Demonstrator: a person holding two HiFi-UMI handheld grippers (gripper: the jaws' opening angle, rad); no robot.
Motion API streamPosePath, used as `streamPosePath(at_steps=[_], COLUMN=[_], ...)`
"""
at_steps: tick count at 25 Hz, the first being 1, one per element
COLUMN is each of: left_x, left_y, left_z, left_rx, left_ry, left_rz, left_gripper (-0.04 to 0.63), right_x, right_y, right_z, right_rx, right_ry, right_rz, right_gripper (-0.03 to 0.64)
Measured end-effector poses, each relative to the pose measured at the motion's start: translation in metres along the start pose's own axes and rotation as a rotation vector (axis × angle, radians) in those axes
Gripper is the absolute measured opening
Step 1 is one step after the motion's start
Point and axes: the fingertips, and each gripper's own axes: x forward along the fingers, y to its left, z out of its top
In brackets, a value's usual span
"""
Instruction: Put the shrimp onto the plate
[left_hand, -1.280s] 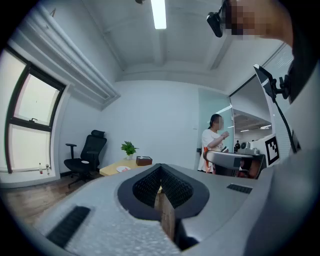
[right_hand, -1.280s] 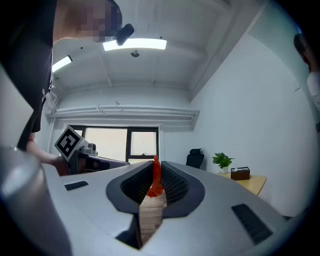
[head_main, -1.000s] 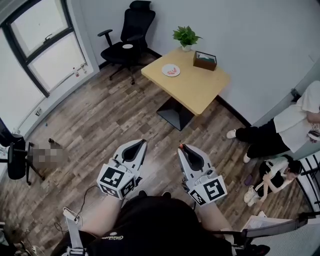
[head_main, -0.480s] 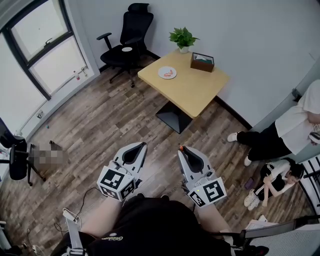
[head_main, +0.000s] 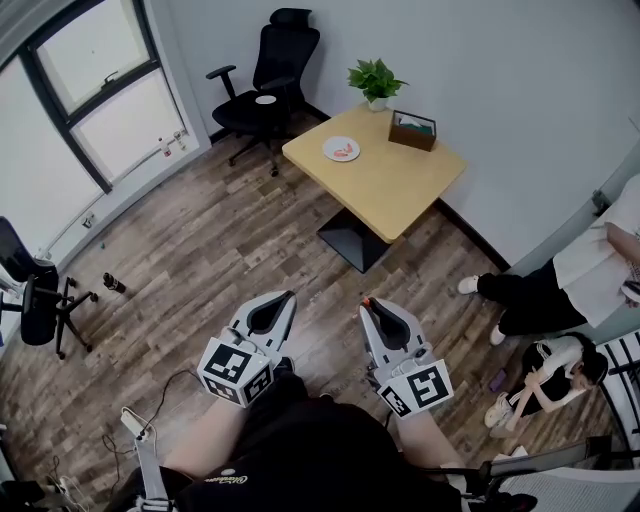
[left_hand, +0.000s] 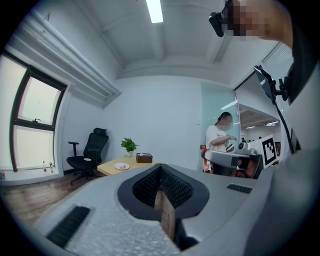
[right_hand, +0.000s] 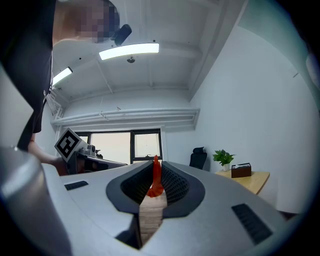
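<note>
Where the two jaws of the right hand-held gripper (head_main: 368, 303) press together, the shrimp (right_hand: 155, 178) is pinched between them, a thin orange-red piece standing upright with its tip poking above the jaw line. Seen from the head view, that gripper is held low in front of the person's body, over the wooden floor (head_main: 200, 250). Just beside it, the left hand-held gripper (head_main: 290, 296) has its jaws closed on each other with nothing caught between them. Both point toward the far side of the room. Well apart from them stands the bench (head_main: 395, 185), a square light-wood top. The plate (head_main: 341, 149) sits near its far left edge, white and round, with something pink on it that is too small to make out. A brown box (head_main: 412, 131) and a potted plant (head_main: 374, 79) occupy the far corner, and a black office chair (head_main: 268, 78) stands just beyond.
</note>
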Motion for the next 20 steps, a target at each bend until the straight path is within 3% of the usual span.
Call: streamPosePath(at_steps=[8,20], left_x=[0.007,0.050], left_y=[0.016,0.063], left_z=[-0.002,0.016], left_rx=[-0.010,-0.019], left_ry=[-0.010,-0.036], left_rz=[0.025,0.002], left_gripper=[0.005,0.005], right_x=[0.016,0.068], right_y=[-0.004,-0.028], right_z=[-0.006,-0.003], right_rx=[-0.010,-0.036], right_ry=[0.010,0.028], right_rz=[0.025,0.005], right_gripper=[0.049,0.049])
